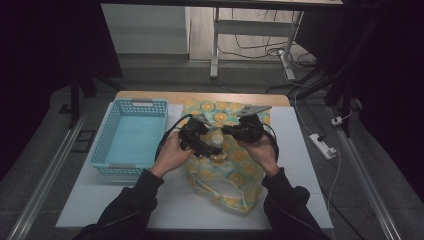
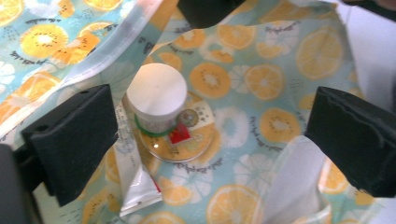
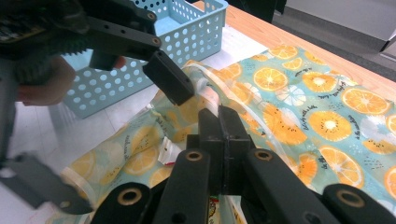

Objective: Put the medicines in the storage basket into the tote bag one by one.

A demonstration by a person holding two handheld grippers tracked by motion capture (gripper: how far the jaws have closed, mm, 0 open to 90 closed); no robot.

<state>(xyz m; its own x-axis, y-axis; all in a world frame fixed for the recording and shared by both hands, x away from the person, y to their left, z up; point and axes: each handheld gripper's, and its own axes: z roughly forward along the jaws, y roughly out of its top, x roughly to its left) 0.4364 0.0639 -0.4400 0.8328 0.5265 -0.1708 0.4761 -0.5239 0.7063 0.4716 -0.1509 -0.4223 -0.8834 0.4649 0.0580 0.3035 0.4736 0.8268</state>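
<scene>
A bag printed with orange slices (image 1: 235, 185) lies on the white mat, its mouth held open. My right gripper (image 3: 219, 116) is shut on the bag's upper rim (image 3: 205, 79); in the high view the right gripper (image 1: 227, 131) sits just right of the opening. Inside the bag (image 2: 243, 79) stands a small jar with a white lid (image 2: 157, 95), beside a flat sachet (image 2: 137, 186). My left gripper (image 2: 210, 140) hangs open just above the jar, one pad on each side and apart from it. The high view has the left gripper (image 1: 210, 150) over the jar (image 1: 217, 140).
An empty blue perforated basket (image 1: 137, 102) stands left of the bag, close behind the left hand (image 3: 42, 88). The white mat (image 1: 300, 165) covers the wooden table. A power strip (image 1: 322, 146) and cables lie on the floor to the right.
</scene>
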